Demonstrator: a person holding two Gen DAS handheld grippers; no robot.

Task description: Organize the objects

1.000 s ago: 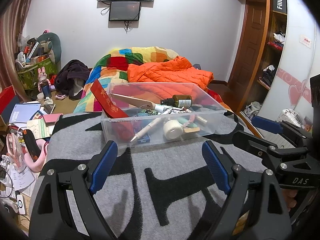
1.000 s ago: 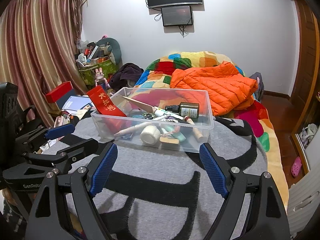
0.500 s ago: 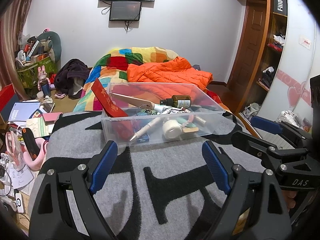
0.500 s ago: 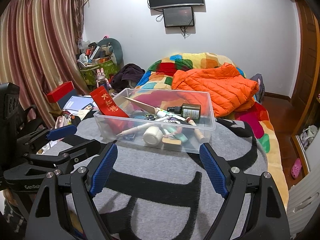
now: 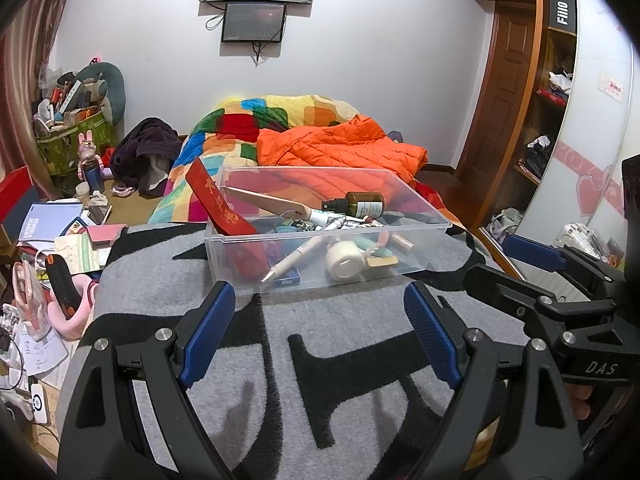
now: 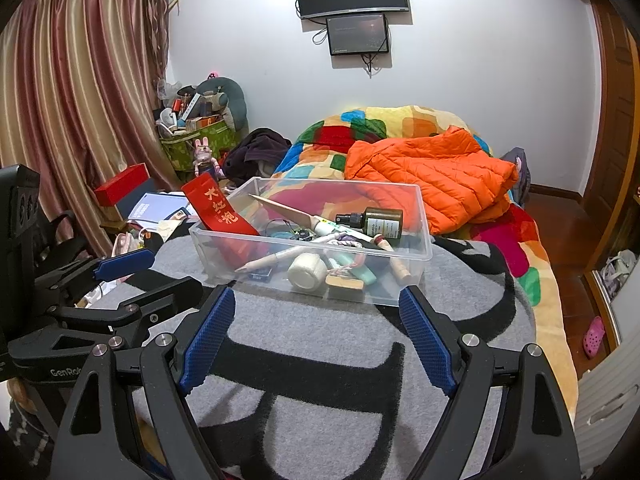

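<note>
A clear plastic bin (image 5: 430,216) (image 6: 420,248) stands on a grey and black blanket (image 5: 352,364) (image 6: 328,364). It holds a red envelope (image 5: 218,204) (image 6: 218,210), a dark spray bottle (image 5: 362,205) (image 6: 380,220), a white tape roll (image 5: 344,261) (image 6: 307,272), a white pen (image 5: 292,260) (image 6: 276,258), a wooden blade (image 5: 268,202) and other small items. My left gripper (image 5: 318,328) is open and empty, just short of the bin. My right gripper (image 6: 316,330) is open and empty too, beside it.
Behind the bin lie a colourful quilt (image 5: 240,128) and an orange jacket (image 5: 340,152) (image 6: 432,172). Papers, books and clutter (image 5: 56,236) cover the floor at the left. A wardrobe (image 5: 560,100) stands at the right. Curtains (image 6: 80,120) hang at the left.
Both grippers have shifted slightly, so the bin sits a little differently in each view. Both stay open and empty.
</note>
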